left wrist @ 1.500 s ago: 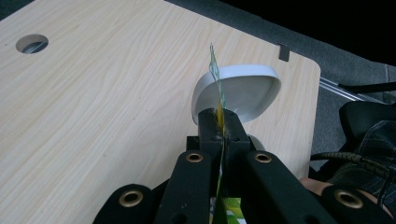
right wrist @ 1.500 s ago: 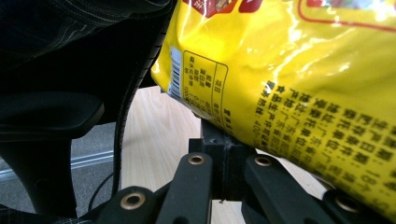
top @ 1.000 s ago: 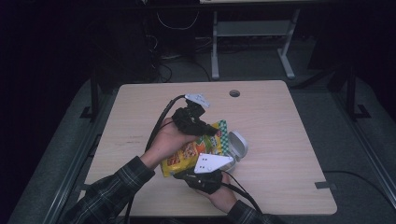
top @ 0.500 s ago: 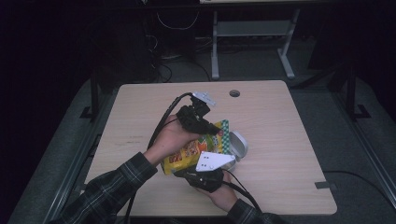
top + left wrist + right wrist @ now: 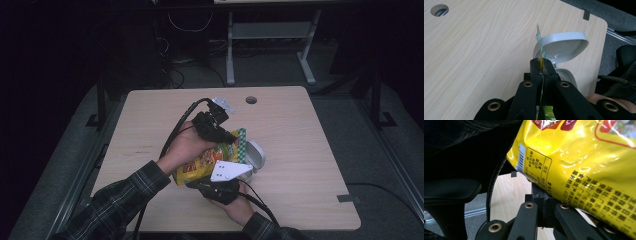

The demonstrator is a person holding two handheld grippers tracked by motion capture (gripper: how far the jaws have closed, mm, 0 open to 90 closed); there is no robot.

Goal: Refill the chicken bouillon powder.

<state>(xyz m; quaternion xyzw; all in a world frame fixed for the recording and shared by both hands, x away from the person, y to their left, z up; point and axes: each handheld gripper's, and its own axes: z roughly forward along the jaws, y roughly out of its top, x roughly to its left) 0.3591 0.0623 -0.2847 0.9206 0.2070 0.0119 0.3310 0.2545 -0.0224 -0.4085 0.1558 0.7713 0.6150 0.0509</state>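
Both grippers, left (image 5: 541,66) and right (image 5: 541,195), pinch the yellow bag (image 5: 205,162) over the white bowl (image 5: 560,47) on the worktop (image 5: 300,150).

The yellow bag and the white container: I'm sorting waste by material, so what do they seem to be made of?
The bag looks like thin glossy plastic film: it crinkles, glares and carries printed text. The container with its raised lid looks like smooth moulded plastic, with a soft sheen inside; glazed ceramic can't be ruled out.
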